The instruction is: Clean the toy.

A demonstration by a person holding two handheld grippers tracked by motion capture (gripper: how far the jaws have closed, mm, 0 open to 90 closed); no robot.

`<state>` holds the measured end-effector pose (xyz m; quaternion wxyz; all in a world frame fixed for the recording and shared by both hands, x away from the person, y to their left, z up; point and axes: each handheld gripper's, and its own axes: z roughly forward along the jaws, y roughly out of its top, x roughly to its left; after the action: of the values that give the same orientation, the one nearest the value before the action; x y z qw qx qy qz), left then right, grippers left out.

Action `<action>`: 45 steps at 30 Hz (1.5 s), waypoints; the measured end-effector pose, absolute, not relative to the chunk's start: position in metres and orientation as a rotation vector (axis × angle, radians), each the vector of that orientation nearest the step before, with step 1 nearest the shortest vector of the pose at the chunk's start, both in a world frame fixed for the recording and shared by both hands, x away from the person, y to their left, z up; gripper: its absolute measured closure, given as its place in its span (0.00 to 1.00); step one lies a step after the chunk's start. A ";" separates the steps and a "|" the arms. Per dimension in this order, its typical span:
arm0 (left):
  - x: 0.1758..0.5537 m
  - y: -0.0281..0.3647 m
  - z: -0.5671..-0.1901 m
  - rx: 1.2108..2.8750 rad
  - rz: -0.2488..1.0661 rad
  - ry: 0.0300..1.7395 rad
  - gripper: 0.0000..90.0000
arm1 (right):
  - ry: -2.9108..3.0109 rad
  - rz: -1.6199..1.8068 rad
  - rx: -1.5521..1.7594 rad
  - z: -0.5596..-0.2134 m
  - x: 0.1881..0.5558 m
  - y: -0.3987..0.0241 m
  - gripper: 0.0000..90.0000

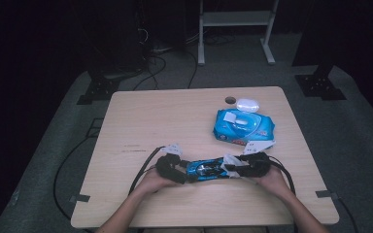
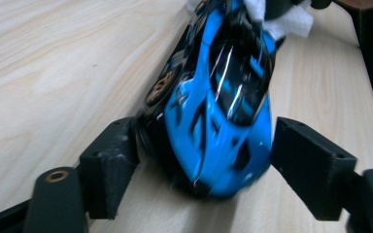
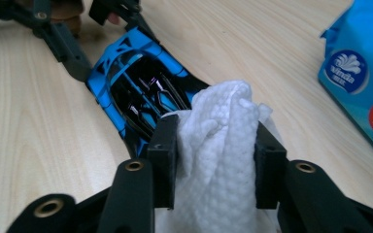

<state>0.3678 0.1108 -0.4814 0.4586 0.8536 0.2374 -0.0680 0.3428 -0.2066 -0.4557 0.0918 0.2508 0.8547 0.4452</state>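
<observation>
While the left claw (image 2: 201, 160) is straddling the blue toy car's (image 1: 207, 170) end, seemingly gripping it, the car is lying on the surface (image 1: 150, 121); the right claw (image 3: 216, 165) is pinching a white wipe (image 3: 221, 145) against the car. Beyond it, a blue wipe pack (image 1: 243, 126) is sitting near the right claw.

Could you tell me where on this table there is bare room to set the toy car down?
The table's whole left half, beyond the left gripper, lies bare. The front edge strip is free too. The right side is crowded: wipes pack, white case, toy car.
</observation>
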 end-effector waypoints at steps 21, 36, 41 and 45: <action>0.345 0.110 -0.464 2.068 0.225 0.332 0.72 | 2.427 1.227 0.729 -0.452 0.335 -0.204 0.83; 0.341 0.104 -0.467 2.117 0.213 0.309 0.66 | 2.503 1.210 0.816 -0.443 0.326 -0.217 0.82; 0.345 0.103 -0.470 2.118 0.187 0.344 0.66 | 2.439 1.282 0.830 -0.426 0.319 -0.227 0.89; 0.346 0.103 -0.471 2.114 0.156 0.404 0.66 | 2.425 1.345 0.766 -0.411 0.320 -0.208 0.91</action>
<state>0.3457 0.1025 -0.4713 0.4725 0.8634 0.1649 0.0636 0.3205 -0.2083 -0.4105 0.1320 0.2638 0.8355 0.4636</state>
